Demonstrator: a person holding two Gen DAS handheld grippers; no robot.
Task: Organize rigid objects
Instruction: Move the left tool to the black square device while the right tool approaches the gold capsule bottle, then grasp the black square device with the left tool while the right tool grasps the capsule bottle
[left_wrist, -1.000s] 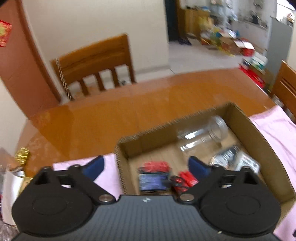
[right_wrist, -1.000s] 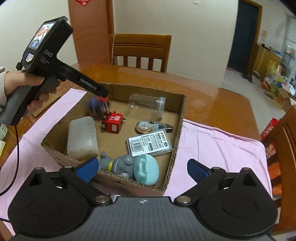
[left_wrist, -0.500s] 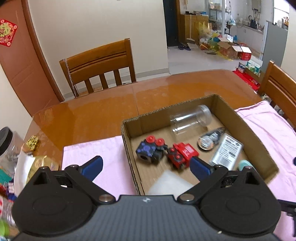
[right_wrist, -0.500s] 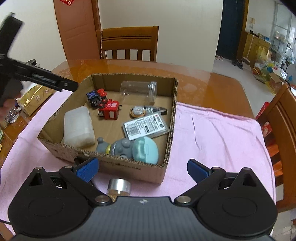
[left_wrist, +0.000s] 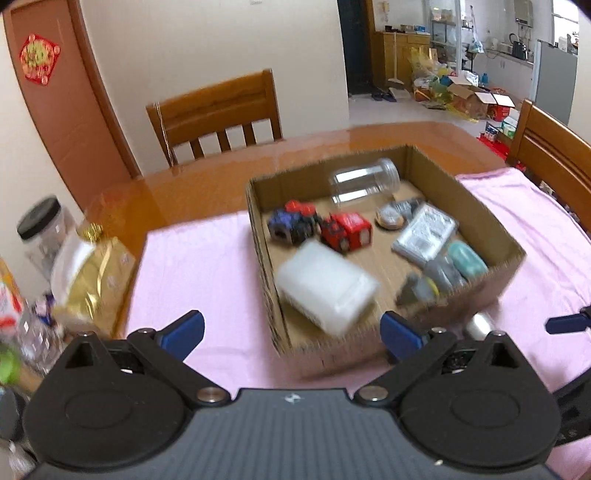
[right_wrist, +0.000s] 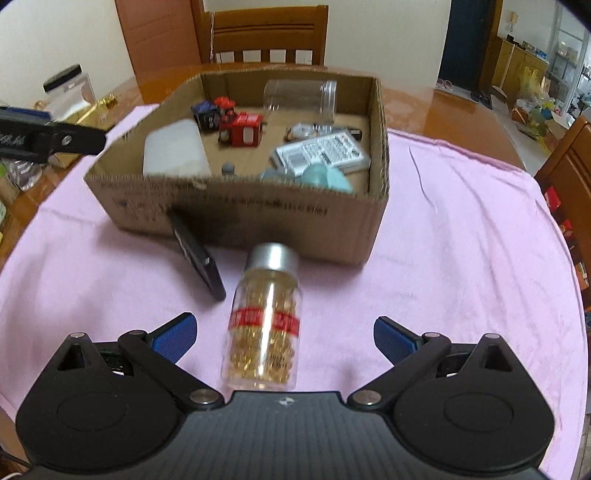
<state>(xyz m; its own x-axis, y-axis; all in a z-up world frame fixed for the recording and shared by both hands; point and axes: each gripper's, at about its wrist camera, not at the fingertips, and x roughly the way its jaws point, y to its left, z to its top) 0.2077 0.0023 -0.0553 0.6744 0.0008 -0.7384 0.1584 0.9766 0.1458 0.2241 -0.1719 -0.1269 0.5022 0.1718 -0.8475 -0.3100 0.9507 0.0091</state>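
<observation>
A cardboard box (right_wrist: 258, 218) on a pink cloth holds a clear jar (right_wrist: 299, 98), a white block (right_wrist: 175, 149), a red toy (right_wrist: 243, 129), a dark blue toy (right_wrist: 207, 112), a barcoded pack (right_wrist: 321, 155) and a grey-teal figure (right_wrist: 325, 177). In front of the box lies a bottle of gold beads (right_wrist: 264, 332) with a silver cap. My right gripper (right_wrist: 284, 338) is open, one finger on each side of the bottle, not touching it. My left gripper (left_wrist: 291, 330) is open and empty, held back from the box's (left_wrist: 258, 229) near-left corner.
A flat black object (right_wrist: 195, 254) leans against the box front, left of the bottle. Left of the pink cloth (left_wrist: 207, 266) stand a black-lidded jar (left_wrist: 40, 229), a gold packet (left_wrist: 92, 277) and other clutter. Wooden chairs (left_wrist: 218, 110) ring the wooden table.
The left gripper left the dark blue toy in the box and pulled back toward the left. The right gripper drew back and down, bringing the gold-bead bottle between its fingers.
</observation>
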